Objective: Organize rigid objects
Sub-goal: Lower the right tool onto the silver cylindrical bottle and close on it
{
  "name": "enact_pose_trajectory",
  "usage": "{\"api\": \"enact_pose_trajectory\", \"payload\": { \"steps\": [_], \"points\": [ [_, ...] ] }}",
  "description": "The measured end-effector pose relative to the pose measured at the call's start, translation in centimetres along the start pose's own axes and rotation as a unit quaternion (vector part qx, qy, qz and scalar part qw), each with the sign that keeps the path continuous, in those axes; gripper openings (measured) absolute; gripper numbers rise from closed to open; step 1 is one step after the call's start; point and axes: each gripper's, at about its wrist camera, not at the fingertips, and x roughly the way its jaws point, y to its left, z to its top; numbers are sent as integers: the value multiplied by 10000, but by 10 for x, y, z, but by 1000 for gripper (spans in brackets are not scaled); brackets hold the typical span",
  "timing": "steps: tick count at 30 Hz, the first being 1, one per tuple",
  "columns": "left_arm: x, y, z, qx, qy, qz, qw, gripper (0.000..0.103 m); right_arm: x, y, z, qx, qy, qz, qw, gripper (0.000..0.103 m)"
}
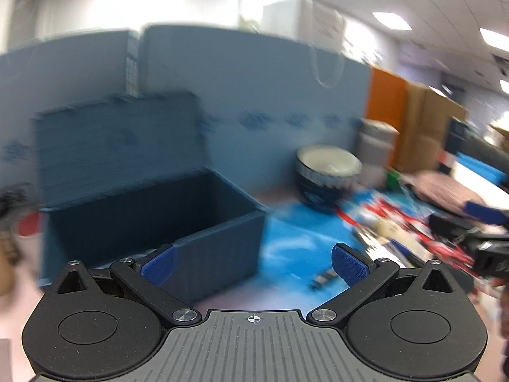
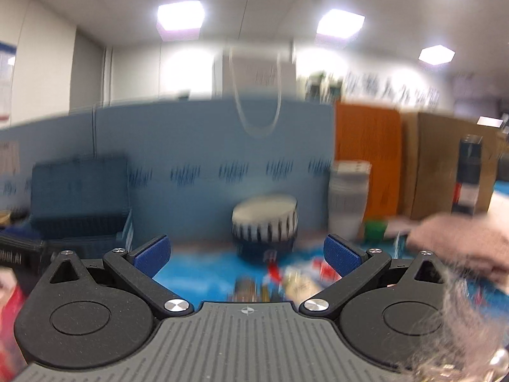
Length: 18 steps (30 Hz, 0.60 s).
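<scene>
Our left gripper (image 1: 253, 262) and right gripper (image 2: 246, 254) hung released, empty; ahead-left sat the open dark-blue plastic box (image 1: 152, 219), blurred clutter ahead-right; we risked misgrasping through blur.

Bright, even office light falls from the ceiling panels (image 2: 180, 16) in both my wrist views; the panels themselves blow out to white, tinged violet at the rims. Heavy motion blur smears nearly everything beyond my rig: the blue storage box (image 1: 152, 210), the striped bowl (image 2: 265, 222) and the clutter on the table (image 1: 296, 248) are soft streaks. Only the fingers (image 1: 348, 265) and the black housings nearest each lens read sharp. Fisheye distortion bows the partition wall (image 2: 206, 133) and ceiling lines, and dark vignetting clips the frame corners. Shadows are faint and diffuse.
</scene>
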Motion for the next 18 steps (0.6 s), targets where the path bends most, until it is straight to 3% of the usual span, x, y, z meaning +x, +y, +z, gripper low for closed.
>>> {"api": "enact_pose_trajectory", "payload": {
  "steps": [3, 11, 13, 17, 18],
  "points": [
    [4, -3, 5, 167, 217, -478, 9985, 103, 15, -7, 1, 274, 711, 253, 9968, 103],
    [-2, 35, 7, -253, 131, -561, 9980, 103, 77, -11, -7, 838, 2047, 292, 9748, 95],
    [-3, 40, 11, -270, 82, -594, 9978, 103, 93, -15, -8, 1044, 2318, 224, 9669, 79],
    [-9, 51, 16, -359, -16, -539, 9979, 103, 106, -11, -7, 924, 2521, 134, 9632, 70],
    [-9, 54, 17, -397, -28, -535, 9978, 103, 107, -10, -7, 879, 2561, 110, 9626, 60]
  ]
}}
